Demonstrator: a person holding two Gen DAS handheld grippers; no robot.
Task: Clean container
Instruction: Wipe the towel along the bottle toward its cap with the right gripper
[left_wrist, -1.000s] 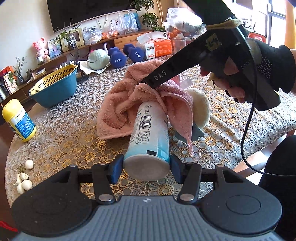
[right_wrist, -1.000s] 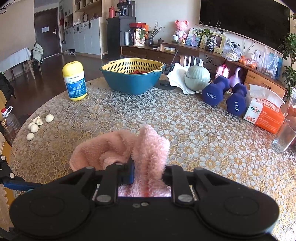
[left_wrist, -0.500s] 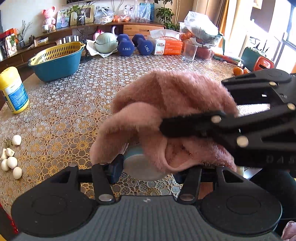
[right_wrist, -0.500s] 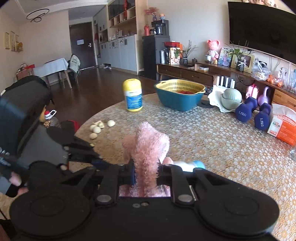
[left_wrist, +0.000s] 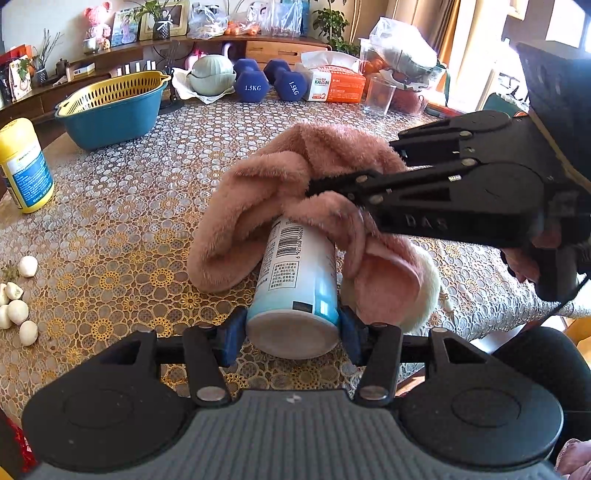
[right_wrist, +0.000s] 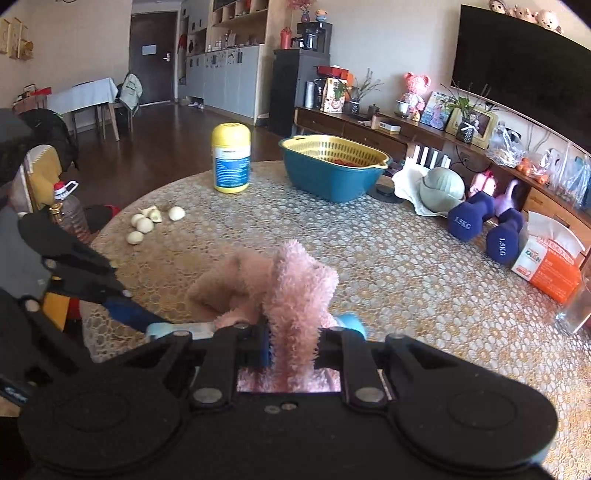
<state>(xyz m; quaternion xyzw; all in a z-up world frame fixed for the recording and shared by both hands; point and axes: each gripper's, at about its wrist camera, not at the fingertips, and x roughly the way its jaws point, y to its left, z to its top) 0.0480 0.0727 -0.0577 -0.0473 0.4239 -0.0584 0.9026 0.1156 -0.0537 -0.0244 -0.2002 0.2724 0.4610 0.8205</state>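
A white and light-blue cylindrical container (left_wrist: 295, 280) lies on its side, bottom toward the left wrist camera. My left gripper (left_wrist: 291, 334) is shut on its base, blue pads on both sides. A fluffy pink towel (left_wrist: 280, 192) drapes over the container's far half. My right gripper (left_wrist: 314, 190) comes in from the right, shut on the towel. In the right wrist view a tuft of the pink towel (right_wrist: 295, 291) is pinched between the right gripper (right_wrist: 293, 349) pads, with the container (right_wrist: 349, 321) showing as a light-blue sliver beneath. The left gripper's fingers (right_wrist: 125, 312) enter from the left.
On the lace-covered table (left_wrist: 122, 206) stand a yellow-capped bottle (left_wrist: 24, 166), a blue basin with a yellow strainer (left_wrist: 110, 105), two blue dumbbells (left_wrist: 271, 83), a tissue box (left_wrist: 334, 86) and a glass (left_wrist: 378, 96). Garlic cloves (left_wrist: 16, 302) lie at the left edge.
The towel, bunched up over the container's base half a second ago, has slid back toward its far end, so the label and base show again. The left gripper keeps hold.
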